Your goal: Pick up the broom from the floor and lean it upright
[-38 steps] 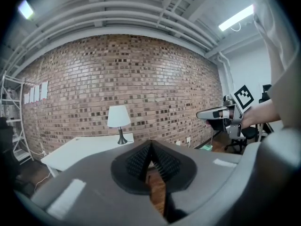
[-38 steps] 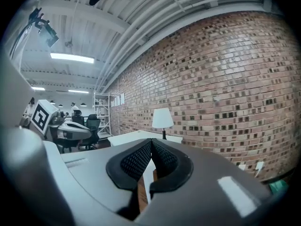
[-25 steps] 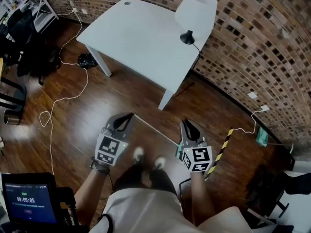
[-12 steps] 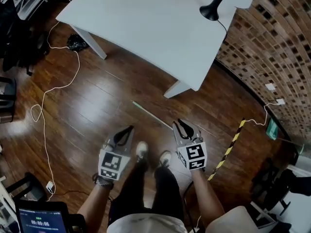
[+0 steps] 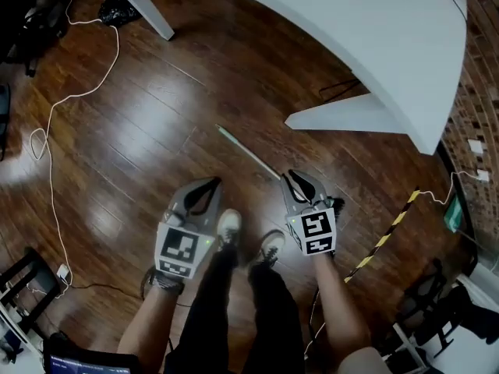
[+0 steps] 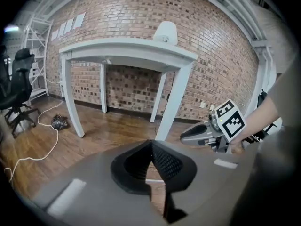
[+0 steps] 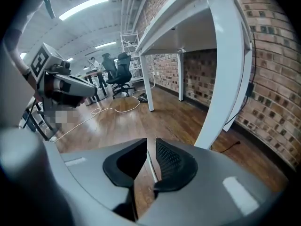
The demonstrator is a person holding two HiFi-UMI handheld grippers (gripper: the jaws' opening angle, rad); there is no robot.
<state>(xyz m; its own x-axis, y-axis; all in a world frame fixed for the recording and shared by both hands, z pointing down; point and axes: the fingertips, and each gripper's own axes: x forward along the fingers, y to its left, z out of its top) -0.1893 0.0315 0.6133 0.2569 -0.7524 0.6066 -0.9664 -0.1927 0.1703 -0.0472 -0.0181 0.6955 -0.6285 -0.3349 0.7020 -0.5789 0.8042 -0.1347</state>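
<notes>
The broom's pale handle (image 5: 248, 153) lies slantwise on the dark wood floor, and its head is hidden behind my right gripper. My right gripper (image 5: 290, 178) hangs just over the handle's near end. Its jaws are closing and stand a narrow slit apart. Through that slit, in the right gripper view, the handle (image 7: 151, 165) shows on the floor below, untouched by the pads. My left gripper (image 5: 209, 184) hovers over bare floor to the left of the handle, its tips together and nothing held.
A white table (image 5: 374, 37) reaches over the floor ahead, with its leg (image 5: 343, 119) close beyond the handle. The person's shoes (image 5: 228, 226) stand between the grippers. A white cable (image 5: 47, 123) loops at left. Striped tape (image 5: 386, 236) lies at right, by the brick wall (image 5: 475, 92).
Both grippers have sunk toward the floor, and the head view has come lower and nearer to the table. The right gripper now sits at the handle's near end.
</notes>
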